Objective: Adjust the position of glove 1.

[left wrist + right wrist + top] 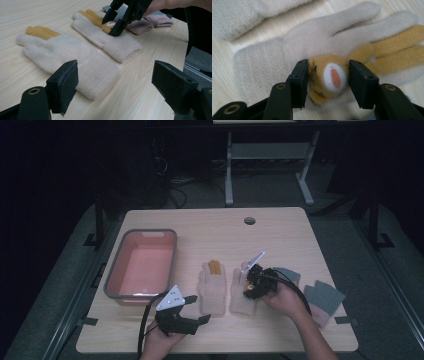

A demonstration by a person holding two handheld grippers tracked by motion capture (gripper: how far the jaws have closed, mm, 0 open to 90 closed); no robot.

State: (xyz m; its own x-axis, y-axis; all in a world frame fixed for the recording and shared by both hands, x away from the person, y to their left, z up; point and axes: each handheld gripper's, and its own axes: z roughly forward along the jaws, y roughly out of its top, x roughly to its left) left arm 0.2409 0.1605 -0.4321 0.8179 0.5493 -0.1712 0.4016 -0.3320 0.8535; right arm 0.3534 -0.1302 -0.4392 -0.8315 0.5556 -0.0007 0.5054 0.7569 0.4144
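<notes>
R tongs clenched on cream glove's tan animal face w/ white snout; L tongs released.

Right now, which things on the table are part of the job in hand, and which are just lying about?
In the job:
- right cream glove, its tan animal face between the right gripper fingers
- left cream glove, its match

Lying about:
- pink tub
- grey gloves with pink cuffs
- left gripper, open, off the gloves
</notes>
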